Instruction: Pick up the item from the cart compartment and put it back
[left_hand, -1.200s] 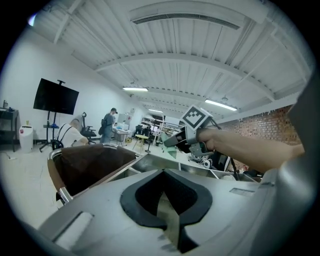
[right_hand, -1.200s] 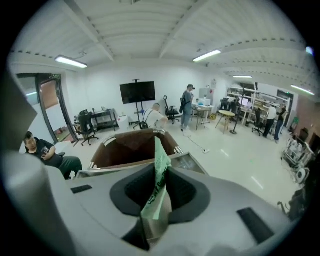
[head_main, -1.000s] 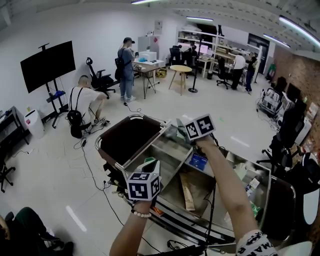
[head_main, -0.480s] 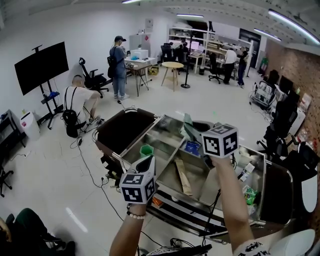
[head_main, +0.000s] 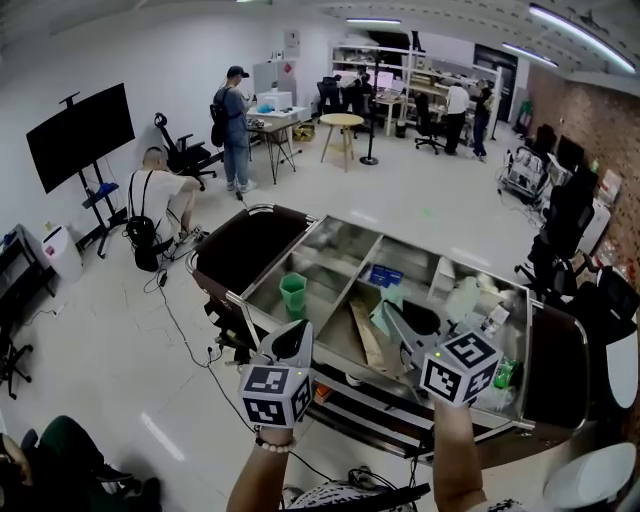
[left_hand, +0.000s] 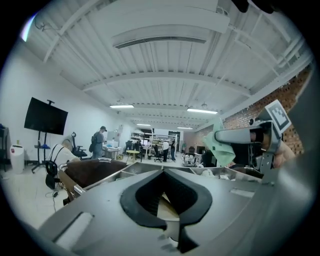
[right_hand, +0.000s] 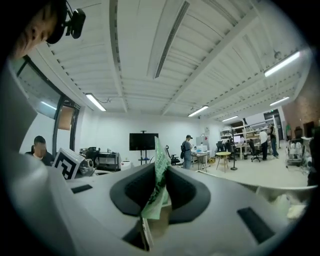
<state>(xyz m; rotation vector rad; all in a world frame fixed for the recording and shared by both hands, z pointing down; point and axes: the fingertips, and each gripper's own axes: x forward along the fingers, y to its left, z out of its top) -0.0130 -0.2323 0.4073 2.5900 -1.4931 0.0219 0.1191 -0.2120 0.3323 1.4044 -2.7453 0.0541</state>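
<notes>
Drawn back from the far side of the cart (head_main: 285, 258), the right tool (head_main: 393, 318) now hangs above the cart's near middle compartment, with the cart lying lower and more fully in the head view than a second ago. Its jaws are clamped on a thin pale-green packet (head_main: 386, 298), which stands on edge between the pads in the right gripper view and is clear of the cart floor. The left tool (head_main: 297, 332) waits at the cart's near rim, jaws closed on nothing. A green cup (head_main: 293, 295) and a wooden board (head_main: 368, 345) lie inside the cart. The grip looks slight: pinched by one edge, the limp packet could twist or slip free on the way down, or catch a cart divider and land in the wrong compartment.
</notes>
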